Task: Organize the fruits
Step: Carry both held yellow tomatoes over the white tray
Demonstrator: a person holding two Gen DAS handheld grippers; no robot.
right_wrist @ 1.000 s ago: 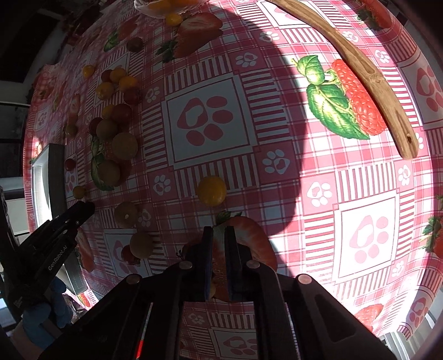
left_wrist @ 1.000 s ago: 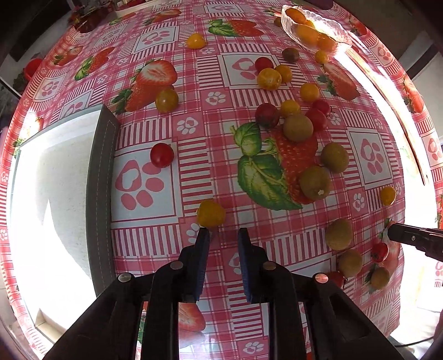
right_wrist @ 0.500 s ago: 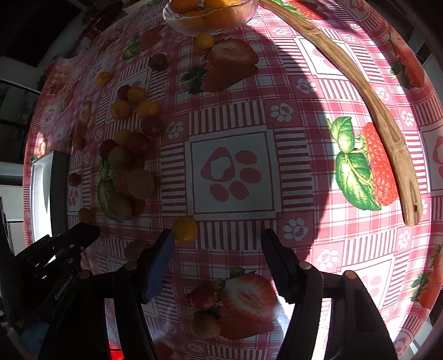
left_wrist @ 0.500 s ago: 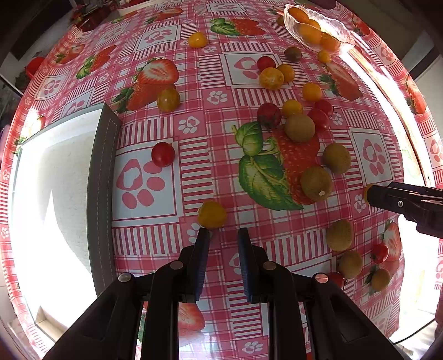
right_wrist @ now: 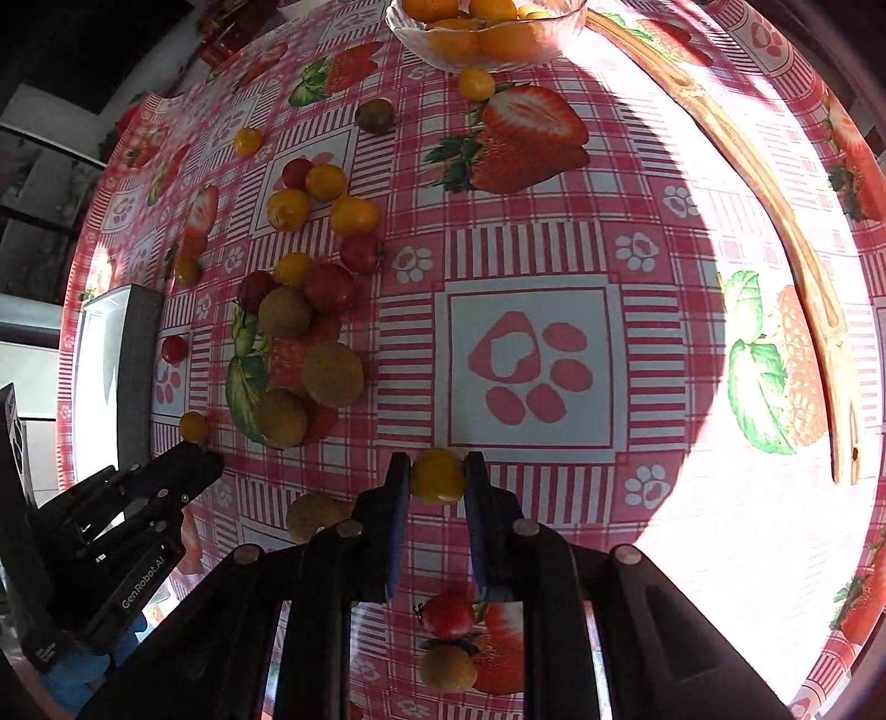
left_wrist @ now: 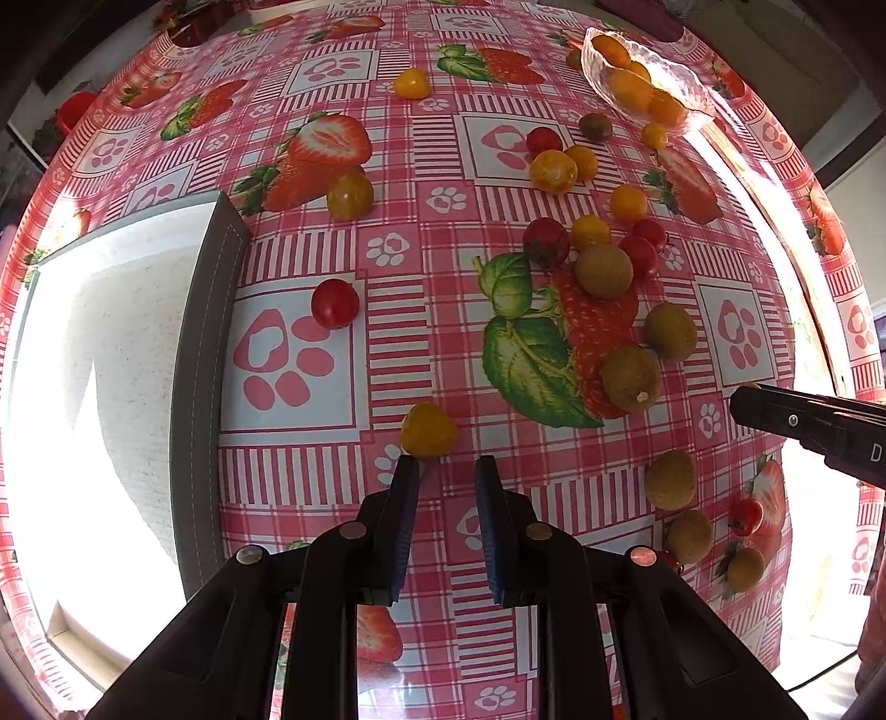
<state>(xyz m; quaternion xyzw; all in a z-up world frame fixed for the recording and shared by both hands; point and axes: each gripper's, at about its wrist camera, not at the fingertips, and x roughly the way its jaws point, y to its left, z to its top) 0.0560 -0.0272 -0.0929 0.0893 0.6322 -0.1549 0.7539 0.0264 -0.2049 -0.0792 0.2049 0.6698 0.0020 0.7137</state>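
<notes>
table: pink strawberry-print tablecloth (left_wrist: pixel 410 310) | light: hard sun, right side | surroundings: dark

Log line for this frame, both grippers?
right gripper: fingers closed on yellow tomato | left gripper: open, empty, behind another yellow tomato | glass bowl: holds orange fruits

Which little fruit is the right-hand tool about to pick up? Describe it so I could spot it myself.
Find the big white square with a pink paw print in the middle of the tablecloth. Just below its bottom edge, the right gripper has its fingers on either side of a yellow tomato. It sits alone, away from the brown and red fruits clustered further left.
</notes>
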